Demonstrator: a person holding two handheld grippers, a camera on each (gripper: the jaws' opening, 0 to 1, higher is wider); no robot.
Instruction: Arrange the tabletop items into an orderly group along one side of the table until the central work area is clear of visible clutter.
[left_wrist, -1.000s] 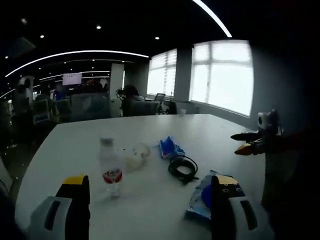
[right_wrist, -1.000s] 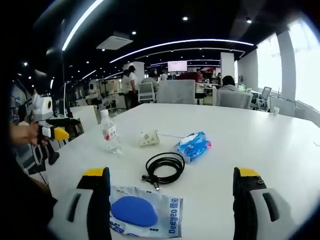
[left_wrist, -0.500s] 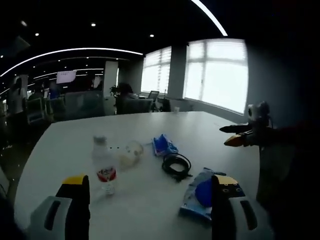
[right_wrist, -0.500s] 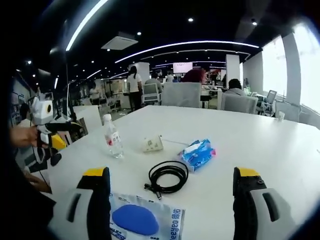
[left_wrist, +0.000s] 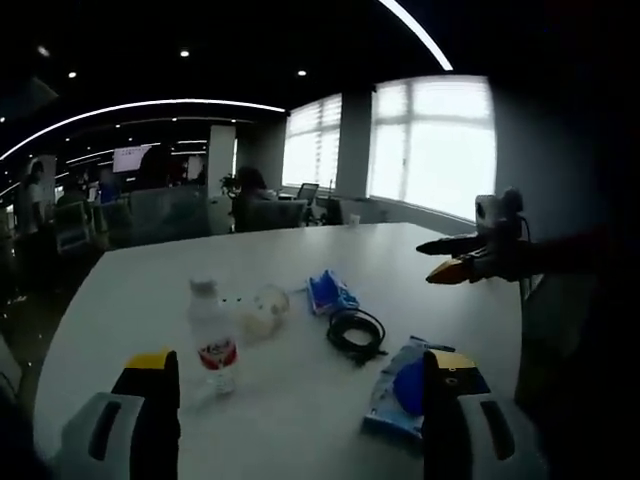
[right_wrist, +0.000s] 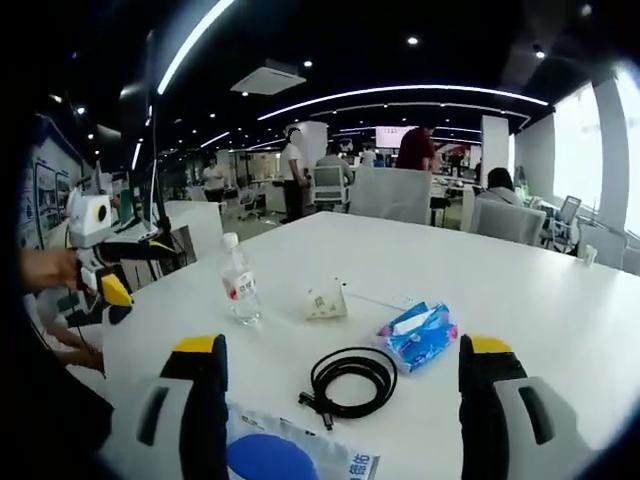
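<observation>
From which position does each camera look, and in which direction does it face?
Left gripper view: rides on the left gripper, facing across the white table toward the windows; the right gripper enters from the right.
Right gripper view: rides on the right gripper, facing across the table into the office; the left gripper and a hand enter from the left.
Shared: water bottle, black cable, blue pack.

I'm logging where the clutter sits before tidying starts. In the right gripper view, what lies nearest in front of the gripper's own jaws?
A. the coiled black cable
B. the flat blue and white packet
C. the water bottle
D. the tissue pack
B: the flat blue and white packet lies between the jaws of the right gripper at the near table edge, with the coiled black cable just beyond it.
</observation>
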